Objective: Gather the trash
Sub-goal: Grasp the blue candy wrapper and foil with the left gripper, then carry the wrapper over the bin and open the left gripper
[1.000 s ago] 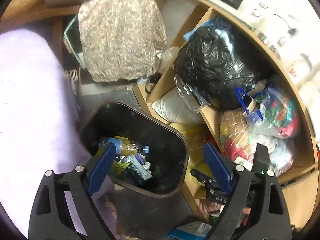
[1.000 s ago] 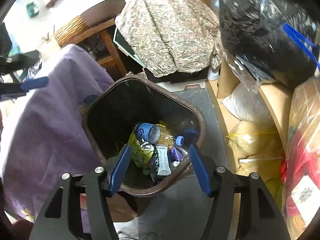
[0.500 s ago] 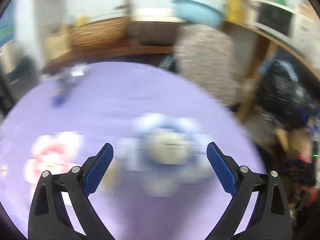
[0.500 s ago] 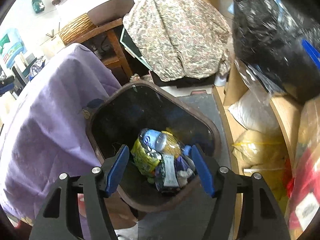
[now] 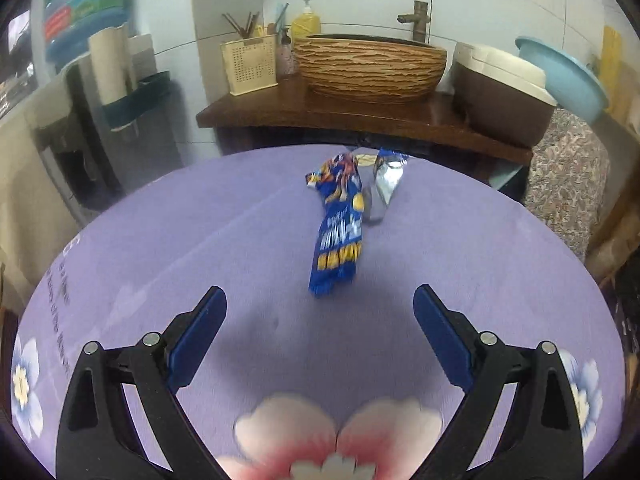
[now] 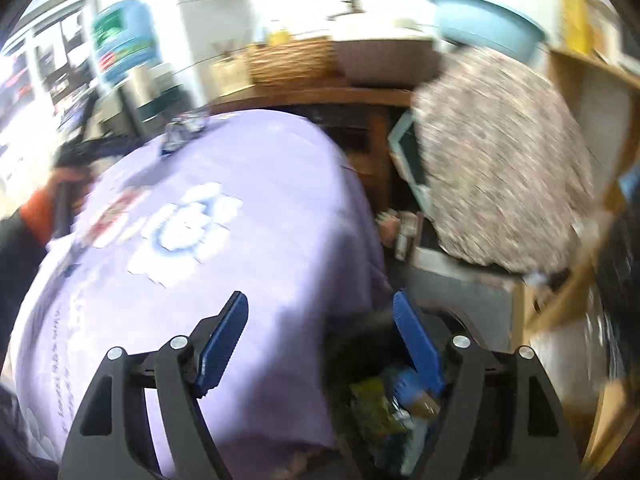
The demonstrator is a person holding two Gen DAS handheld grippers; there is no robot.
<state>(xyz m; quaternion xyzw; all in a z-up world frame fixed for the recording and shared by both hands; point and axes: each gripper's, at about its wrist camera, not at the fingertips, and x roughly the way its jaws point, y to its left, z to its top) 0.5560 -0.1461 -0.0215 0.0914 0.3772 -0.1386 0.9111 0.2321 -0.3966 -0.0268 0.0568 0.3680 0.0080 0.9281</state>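
Both cameras have swung up from the bin since a second ago: the left one now looks across the table, and the right one, badly blurred, has lifted so the table fills its left half.

Largest in view is the round table under its purple flowered cloth [image 5: 240, 240], with a wooden counter and a woven-look basin [image 5: 370, 68] behind it. The dark trash bin [image 6: 360, 360] sits low at the table's edge in the right view, with wrappers and a bottle inside.

The left gripper [image 5: 320, 320] hangs over the cloth with its jaws spread wide and nothing between them. The right gripper [image 6: 320, 332] is likewise released and empty, poised between table edge and bin.

The remaining trash is a blue snack wrapper [image 5: 338, 232], long, crumpled and half raised off the cloth, lying ahead of the left gripper towards the far side of the table. A silver foil wrapper [image 5: 382, 188] lies touching it just beyond.

To pick the blue one well, I would advance the left gripper until the wrapper's near end sits between the pads, then close across its narrow width; thin film may slip or drag the foil piece along.
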